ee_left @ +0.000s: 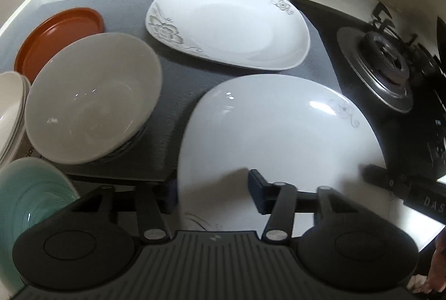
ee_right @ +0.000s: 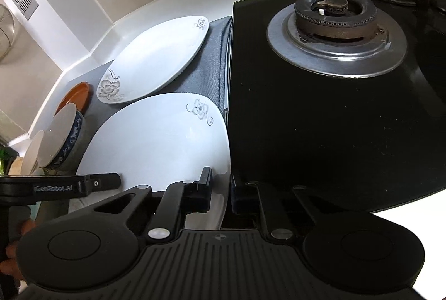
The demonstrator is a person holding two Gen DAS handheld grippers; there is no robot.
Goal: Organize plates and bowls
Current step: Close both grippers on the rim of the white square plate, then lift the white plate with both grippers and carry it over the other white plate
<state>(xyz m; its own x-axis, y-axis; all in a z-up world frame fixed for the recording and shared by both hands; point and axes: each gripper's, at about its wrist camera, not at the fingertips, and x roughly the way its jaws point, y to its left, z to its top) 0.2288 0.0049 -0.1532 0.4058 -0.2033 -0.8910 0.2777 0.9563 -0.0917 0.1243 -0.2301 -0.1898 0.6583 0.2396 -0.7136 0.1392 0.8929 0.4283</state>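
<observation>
Right gripper (ee_right: pixel 220 192): jaws drawn together on the right-hand rim of the near white rounded-square ceramic plate with a grey flower print (ee_right: pixel 159 138); one finger lies over the plate's face, the other beneath its edge, and the rim is pinched between them.

Left gripper (ee_left: pixel 213 191): jaws straddle the near-left rim of the same plate (ee_left: pixel 278 133). The right finger lies on the plate's upper face; the left finger sits at its outer edge, partly hidden. Whether the pads press the rim cannot be told.

The plate sits directly ahead of both grippers, on a grey fabric mat (ee_left: pixel 172 105), its right edge against the black glass gas hob (ee_right: pixel 320 133).

Beyond it, farther from the grippers, lies a second white flower-printed plate (ee_left: pixel 228 24) on the same mat, apart from the first.

Left of the left gripper: a tilted grey-white ceramic bowl (ee_left: pixel 92 96), a flat rust-orange round plate (ee_left: pixel 58 35) behind it, a stack of cream plates (ee_left: pixel 11 110) at the frame edge, and a pale green ribbed bowl (ee_left: pixel 30 197) nearest.

Ahead of the right gripper, a steel-ringed burner (ee_right: pixel 336 32) stands on the hob.
</observation>
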